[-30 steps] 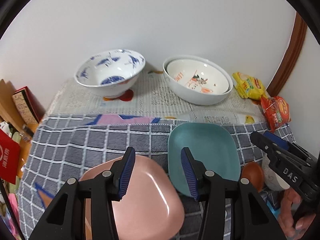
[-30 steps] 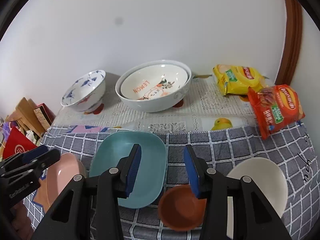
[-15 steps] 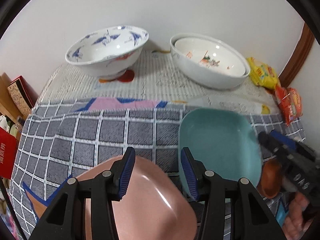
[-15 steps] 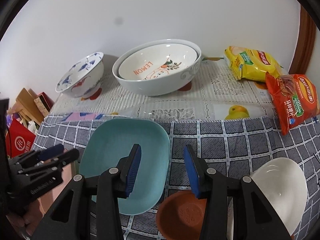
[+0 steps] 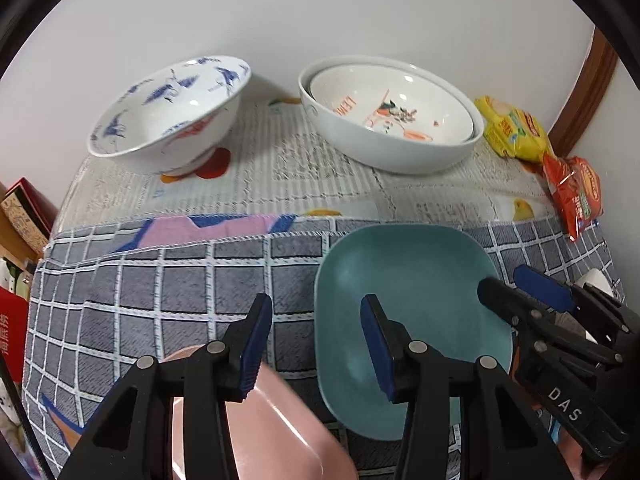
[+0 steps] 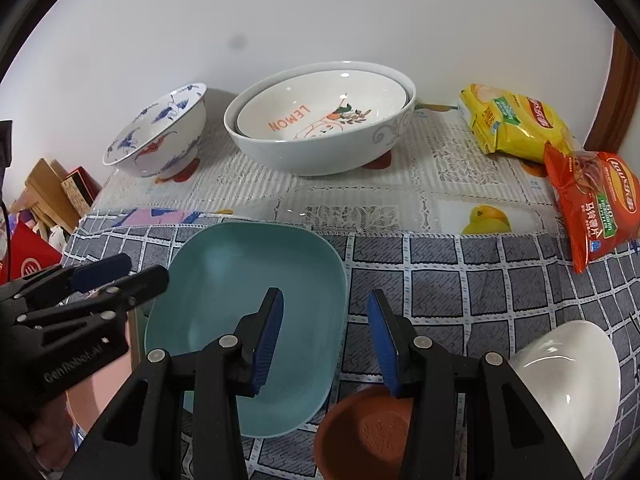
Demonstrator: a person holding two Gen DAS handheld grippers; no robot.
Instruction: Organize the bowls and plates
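Advanced over teal plate (image 6: 256,320) mid-worktop, right gripper (image 6: 324,340) and left gripper (image 5: 316,344) both spread, empty; brown bowl (image 6: 364,428) and white bowl (image 6: 568,376) seen only in right-wrist view.

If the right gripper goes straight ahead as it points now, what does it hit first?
Probably the checked cloth: the open right gripper aims just past the teal plate rim. Farther along stands the nested white bowl pair. Depth is uncertain.
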